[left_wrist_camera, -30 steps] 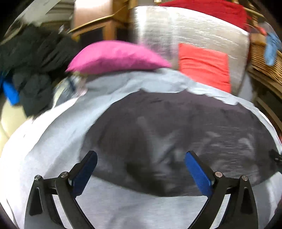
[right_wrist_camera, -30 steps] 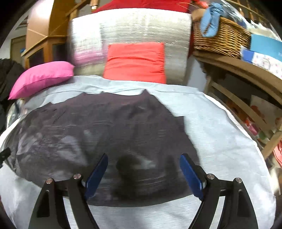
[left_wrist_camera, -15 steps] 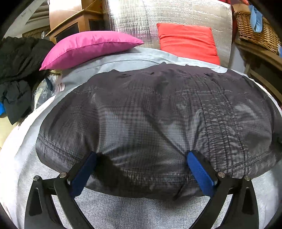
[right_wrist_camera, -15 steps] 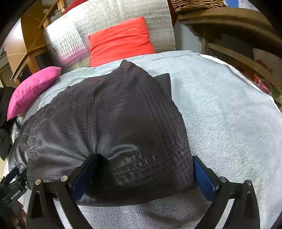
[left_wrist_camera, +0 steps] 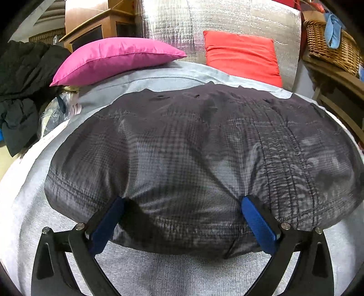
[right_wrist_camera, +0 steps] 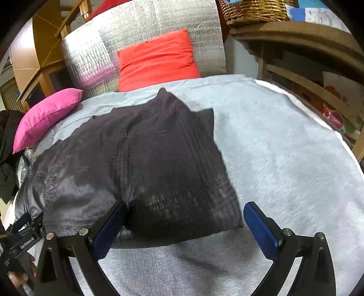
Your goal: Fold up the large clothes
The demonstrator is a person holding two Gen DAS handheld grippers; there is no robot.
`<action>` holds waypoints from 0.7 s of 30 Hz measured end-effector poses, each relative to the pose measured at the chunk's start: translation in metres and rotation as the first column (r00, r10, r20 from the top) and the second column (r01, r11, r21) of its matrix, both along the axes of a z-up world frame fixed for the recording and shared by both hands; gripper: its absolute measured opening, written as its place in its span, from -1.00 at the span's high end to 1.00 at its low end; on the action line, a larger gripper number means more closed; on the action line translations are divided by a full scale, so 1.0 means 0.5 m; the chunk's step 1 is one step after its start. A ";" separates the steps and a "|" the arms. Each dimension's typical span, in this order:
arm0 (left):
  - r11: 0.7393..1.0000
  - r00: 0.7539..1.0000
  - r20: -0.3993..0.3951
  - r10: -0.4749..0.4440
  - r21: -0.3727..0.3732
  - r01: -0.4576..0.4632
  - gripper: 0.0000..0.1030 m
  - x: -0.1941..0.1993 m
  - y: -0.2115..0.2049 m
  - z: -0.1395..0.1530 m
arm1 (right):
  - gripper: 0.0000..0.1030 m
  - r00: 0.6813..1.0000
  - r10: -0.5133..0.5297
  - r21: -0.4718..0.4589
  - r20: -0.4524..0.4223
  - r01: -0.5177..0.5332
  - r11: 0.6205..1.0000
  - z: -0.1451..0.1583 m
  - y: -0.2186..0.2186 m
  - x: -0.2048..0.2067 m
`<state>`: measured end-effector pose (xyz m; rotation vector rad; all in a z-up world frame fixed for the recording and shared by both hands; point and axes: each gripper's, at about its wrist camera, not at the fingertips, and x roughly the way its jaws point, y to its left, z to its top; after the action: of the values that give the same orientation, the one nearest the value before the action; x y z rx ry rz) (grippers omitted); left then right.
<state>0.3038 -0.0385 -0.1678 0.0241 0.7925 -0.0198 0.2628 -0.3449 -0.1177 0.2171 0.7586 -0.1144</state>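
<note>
A dark grey checked garment (left_wrist_camera: pixel 200 159) lies spread on a bed covered with a light grey sheet (left_wrist_camera: pixel 159 277). My left gripper (left_wrist_camera: pixel 182 218) is open, with the garment's near hem lying between its blue pads. The garment also shows in the right wrist view (right_wrist_camera: pixel 147 164), with its right edge and near right corner in sight. My right gripper (right_wrist_camera: pixel 185 225) is open around that near right corner. The left gripper's body (right_wrist_camera: pixel 20 236) shows at the lower left of the right wrist view.
A pink pillow (left_wrist_camera: pixel 113 59) and a red pillow (left_wrist_camera: pixel 241 54) lean at the head of the bed against silver foil padding (left_wrist_camera: pixel 227 20). Black clothes (left_wrist_camera: pixel 20 91) are piled at the left. A wicker basket (left_wrist_camera: pixel 329 43) sits on wooden shelving (right_wrist_camera: pixel 307 75) at the right.
Both grippers have dropped down and forward to the garment's near hem. Both stay open. In the last half second they have edged only slightly closer.
</note>
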 end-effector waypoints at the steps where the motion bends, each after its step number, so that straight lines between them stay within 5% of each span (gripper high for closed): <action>1: 1.000 1.000 -0.013 -0.017 -0.010 0.017 -0.99 0.002 0.005 0.007 | -1.00 1.000 0.005 0.000 0.014 -0.005 1.000 0.014 -0.005 0.003; 7: 0.996 0.997 0.074 -0.005 -0.091 0.012 -0.99 0.029 0.121 0.113 | -1.00 0.997 0.077 0.043 0.013 -0.077 0.996 0.064 -0.037 0.072; 15: 0.986 0.994 -0.102 0.046 -0.154 -0.062 -0.99 0.195 0.281 0.101 | -1.00 0.990 0.098 0.252 -0.104 -0.069 0.965 0.026 -0.118 0.214; 21: 0.974 0.991 -0.133 -0.027 -0.229 -0.005 -0.99 0.273 0.284 0.098 | -1.00 0.985 0.168 0.101 -0.037 -0.164 0.981 0.089 -0.075 0.289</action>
<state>0.4404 0.1036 -0.1189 -0.1930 0.9223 -0.1243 0.4071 -0.3823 -0.0730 0.2435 0.8249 0.0766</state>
